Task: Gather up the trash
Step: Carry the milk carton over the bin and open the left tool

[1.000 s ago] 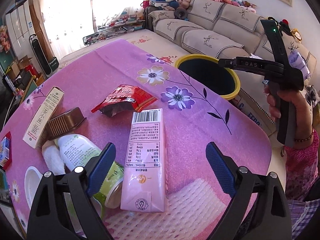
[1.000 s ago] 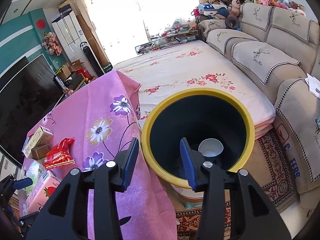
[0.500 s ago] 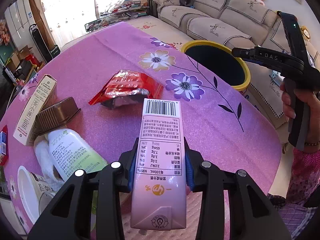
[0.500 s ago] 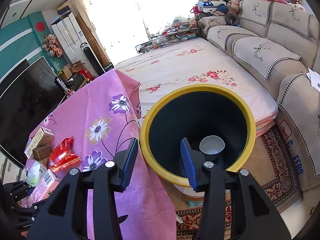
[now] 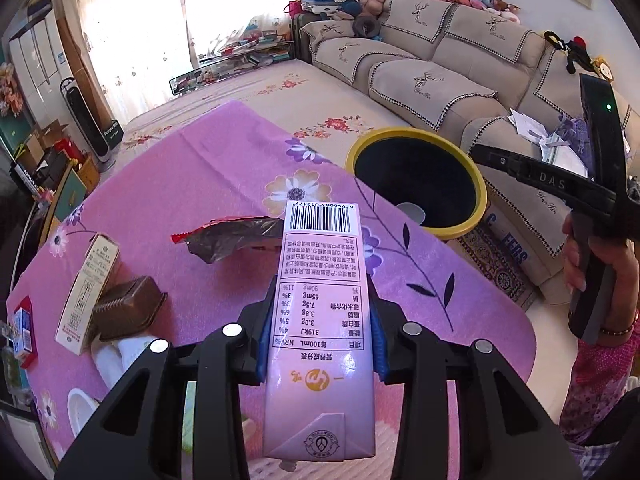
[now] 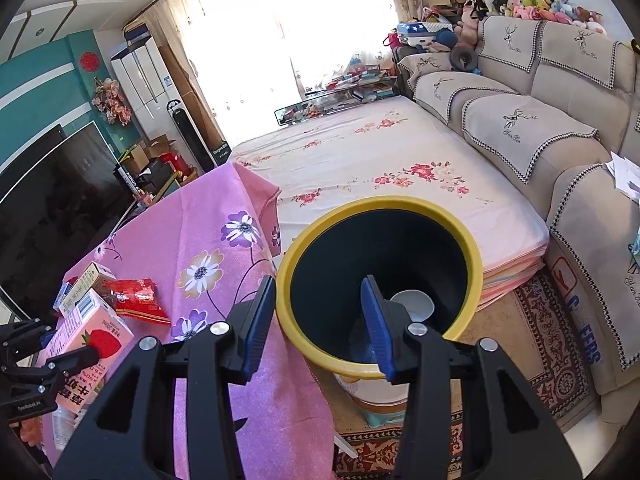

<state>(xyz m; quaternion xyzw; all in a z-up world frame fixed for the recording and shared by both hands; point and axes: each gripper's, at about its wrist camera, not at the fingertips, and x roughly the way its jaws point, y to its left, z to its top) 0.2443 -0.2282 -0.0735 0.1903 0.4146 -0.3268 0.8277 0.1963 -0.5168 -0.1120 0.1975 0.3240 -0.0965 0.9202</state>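
Note:
A pink milk carton [image 5: 320,264] with a barcode at its far end hangs above the pink flowered tablecloth [image 5: 208,184], and my left gripper [image 5: 320,312] is shut on its sides. The right wrist view shows the same carton [image 6: 86,344], strawberry side up, at the lower left. My right gripper [image 6: 318,320] is open with nothing between its fingers, over the near rim of the yellow-rimmed black bin [image 6: 400,202]. The bin [image 5: 482,196] stands off the table's right edge with a white cup [image 6: 414,304] at its bottom.
On the cloth lie a red snack wrapper [image 5: 236,236], a tall tea box [image 5: 86,292], a brown plastic tray [image 5: 128,308] and a white cup [image 5: 80,408]. A beige sofa [image 6: 520,128] and a flowered mattress [image 6: 380,160] lie behind the bin. A hand [image 5: 592,264] holds the right gripper.
My left gripper closed on the milk carton and lifted it off the table toward the bin. The right gripper drifted slightly and stayed open.

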